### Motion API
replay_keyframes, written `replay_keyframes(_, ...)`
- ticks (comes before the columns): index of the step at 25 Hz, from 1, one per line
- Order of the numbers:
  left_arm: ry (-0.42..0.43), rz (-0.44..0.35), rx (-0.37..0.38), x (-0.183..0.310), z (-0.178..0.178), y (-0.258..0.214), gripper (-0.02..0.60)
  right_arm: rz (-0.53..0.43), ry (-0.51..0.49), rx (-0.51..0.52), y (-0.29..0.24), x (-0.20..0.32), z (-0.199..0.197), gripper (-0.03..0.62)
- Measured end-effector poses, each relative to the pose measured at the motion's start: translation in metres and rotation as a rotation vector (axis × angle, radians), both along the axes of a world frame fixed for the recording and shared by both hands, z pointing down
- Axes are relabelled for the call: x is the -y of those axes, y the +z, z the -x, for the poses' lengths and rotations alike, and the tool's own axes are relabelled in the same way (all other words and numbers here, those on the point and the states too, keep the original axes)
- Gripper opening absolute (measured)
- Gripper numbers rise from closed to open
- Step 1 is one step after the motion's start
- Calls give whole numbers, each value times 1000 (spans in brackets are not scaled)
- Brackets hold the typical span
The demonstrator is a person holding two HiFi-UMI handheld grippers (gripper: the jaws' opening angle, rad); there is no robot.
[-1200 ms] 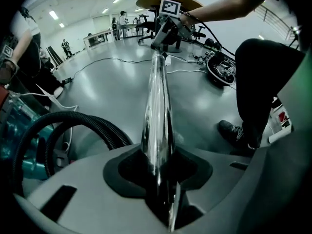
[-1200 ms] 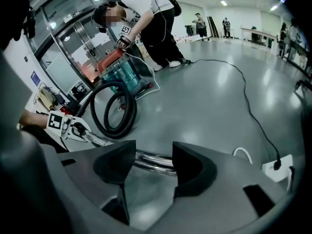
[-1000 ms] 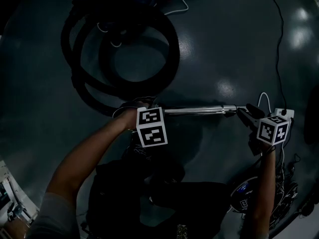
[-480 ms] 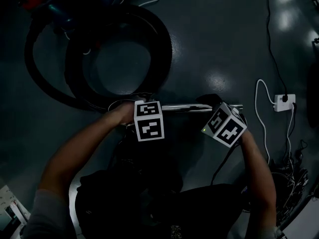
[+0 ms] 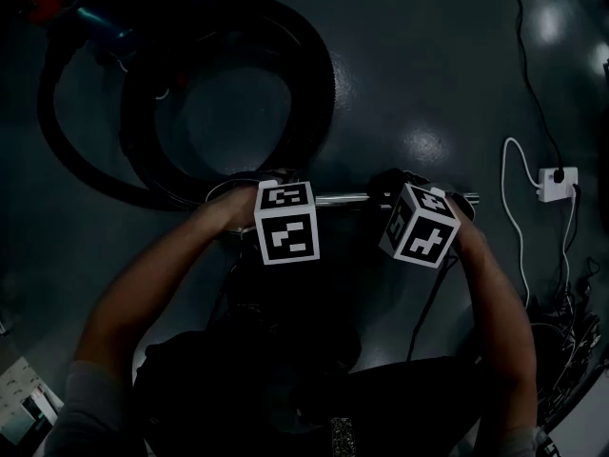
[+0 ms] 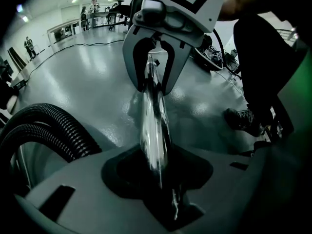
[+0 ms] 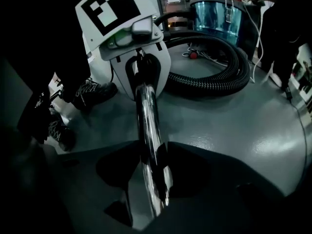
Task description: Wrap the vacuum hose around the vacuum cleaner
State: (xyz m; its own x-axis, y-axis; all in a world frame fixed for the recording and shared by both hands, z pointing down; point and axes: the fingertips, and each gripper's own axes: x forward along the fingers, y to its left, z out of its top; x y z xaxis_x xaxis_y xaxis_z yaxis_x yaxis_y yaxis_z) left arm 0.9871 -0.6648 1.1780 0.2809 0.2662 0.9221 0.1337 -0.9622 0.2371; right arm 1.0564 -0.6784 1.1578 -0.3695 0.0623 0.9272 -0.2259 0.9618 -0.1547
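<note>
Glossy grey floor (image 5: 428, 84) in an open hall; coiled hose (image 5: 319, 74) at upper left. The left hand-held gripper (image 6: 157, 172) pinches the chrome tube (image 5: 347, 198); the right hand-held gripper (image 7: 148, 179) has just been closing onto it.

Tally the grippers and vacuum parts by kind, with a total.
Grippers: 2 (left gripper, and right gripper, whose jaws have just been closing with the chrome tube between them)
Chrome tube: 1
Black hose: 1
Vacuum cleaner: 1
Total: 5
</note>
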Motion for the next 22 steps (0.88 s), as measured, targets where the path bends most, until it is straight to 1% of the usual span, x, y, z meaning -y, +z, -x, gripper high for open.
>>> replay_keyframes(2, -2, -2, 17, 1, 4, -1, 150, -1, -8, 9, -1, -1, 3, 178)
replay_keyframes(5, -11, 29, 64, 1, 13, -5, 150, -8, -18, 35, -4, -3, 10, 172)
replay_keyframes(7, -22, 29, 78, 1, 17, -8, 150, -12, -28, 47, -6, -5, 14, 169)
replay_keyframes(11, -40, 17, 72, 0, 21, -12, 152, -25, -42, 56, -8, -9, 16, 165)
replay_keyframes(13, -50, 37, 67, -3, 21, -17, 155, -29, -56, 52, -10, -14, 14, 163)
replay_keyframes(15, -58, 75, 62, -8, 21, -22, 160, -31, -76, 43, -13, -21, 11, 160)
replay_keyframes(18, -80, 99, 34, -10, 24, -28, 164, -32, -86, 18, -13, -27, 3, 160)
replay_keyframes(20, -104, 100, 7, -8, 25, -31, 176, -36, -74, 11, -12, -26, -3, 158)
replay_keyframes(22, -110, 89, -6, -4, 25, -33, 176, -45, -73, 7, -10, -24, -4, 158)
